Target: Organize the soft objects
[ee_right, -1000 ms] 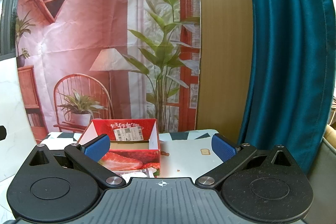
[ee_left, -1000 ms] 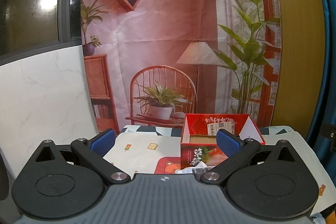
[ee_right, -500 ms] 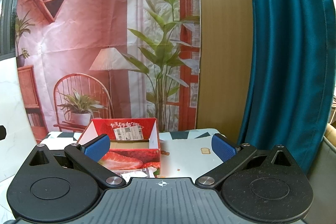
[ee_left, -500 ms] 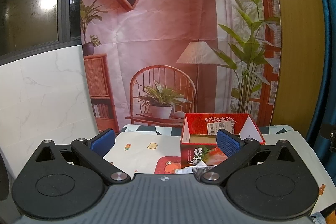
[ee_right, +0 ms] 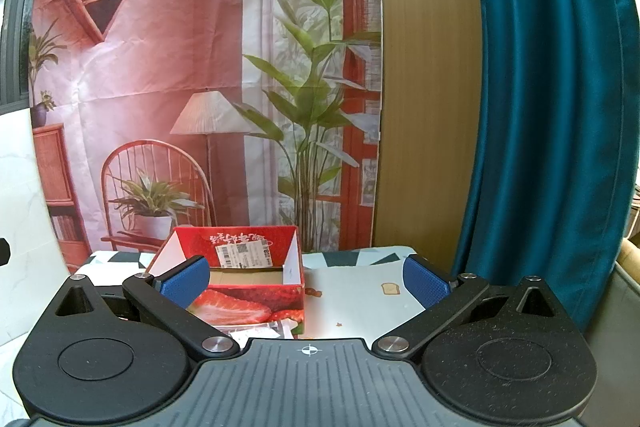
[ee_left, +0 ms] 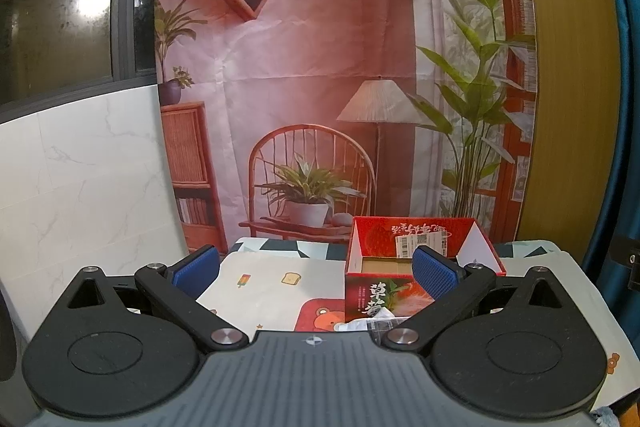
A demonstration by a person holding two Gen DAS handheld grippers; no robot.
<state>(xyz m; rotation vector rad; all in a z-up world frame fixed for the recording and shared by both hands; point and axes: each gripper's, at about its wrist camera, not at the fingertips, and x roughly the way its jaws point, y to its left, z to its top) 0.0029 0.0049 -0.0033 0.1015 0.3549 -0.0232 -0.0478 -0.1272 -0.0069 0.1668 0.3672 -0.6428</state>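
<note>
My left gripper (ee_left: 316, 269) is spread wide with nothing between its blue pads (ee_left: 195, 270), held level above the near edge of the worktop (ee_left: 264, 291). My right gripper (ee_right: 306, 279) is spread just as wide and also holds nothing. Just ahead of both stands a red strawberry box (ee_left: 400, 283), open at the top, its flaps raised, a white barcode label stuck on the inside of its far wall and bare brown cardboard showing at the bottom; strawberries are printed on its front face (ee_right: 256, 303). At the foot of the box, touching it, lie some crumpled clear packets (ee_left: 368, 325), mostly hidden by my gripper body. The worktop wears a pale cloth printed with toast, ice lolly and bear figures. Behind hangs a printed backdrop (ee_right: 180, 67), with a teal curtain (ee_right: 552, 87) on the right.
</note>
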